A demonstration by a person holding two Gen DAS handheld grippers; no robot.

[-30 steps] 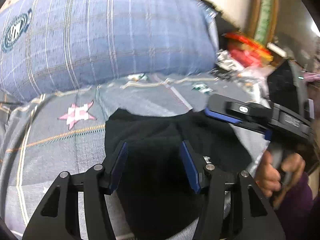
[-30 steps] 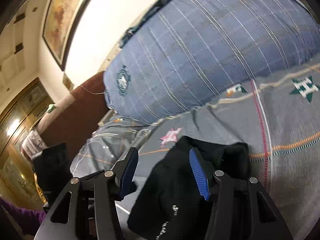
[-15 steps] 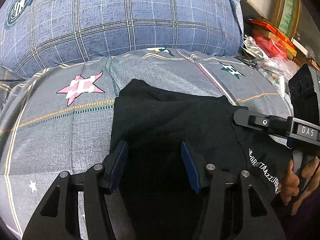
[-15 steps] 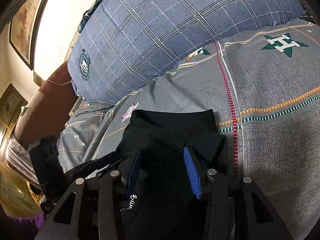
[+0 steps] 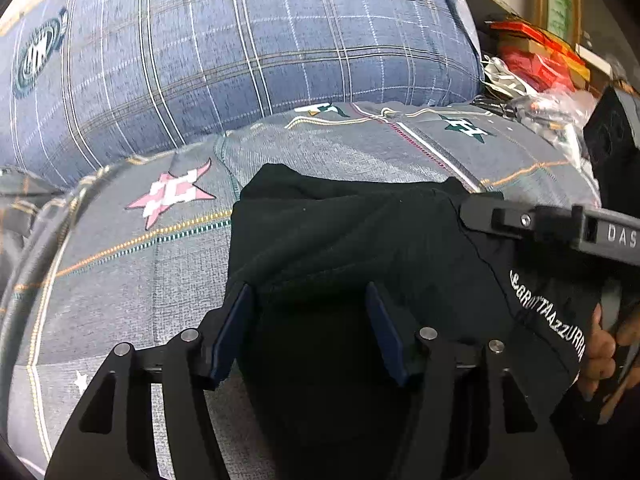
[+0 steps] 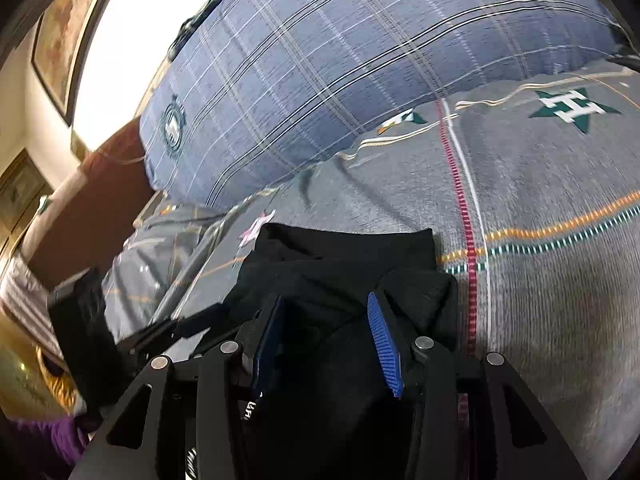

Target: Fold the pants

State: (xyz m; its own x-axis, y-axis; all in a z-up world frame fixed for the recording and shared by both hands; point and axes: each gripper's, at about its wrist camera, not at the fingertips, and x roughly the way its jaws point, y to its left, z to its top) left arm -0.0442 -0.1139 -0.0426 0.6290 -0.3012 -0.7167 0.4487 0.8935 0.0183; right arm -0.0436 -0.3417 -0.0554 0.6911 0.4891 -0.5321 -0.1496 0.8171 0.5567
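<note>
- The black pants [image 5: 344, 240] lie folded on the grey bedspread [image 5: 140, 272], in front of the big blue pillow [image 5: 240, 60].
- The left gripper [image 5: 308, 320] has just been opening wider, and the pants lie between its blue pads [image 5: 232, 328].
- The right gripper [image 6: 326, 340] is over the pants too; I cannot tell if it pinches them.

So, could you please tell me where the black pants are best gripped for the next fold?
Probably at the near edge of the black pants, one gripper toward each near corner, coming in low from the person's side. The bundle lies flat on the bedspread with its far edge toward the pillow, so lifting the near edge folds it away.
</note>
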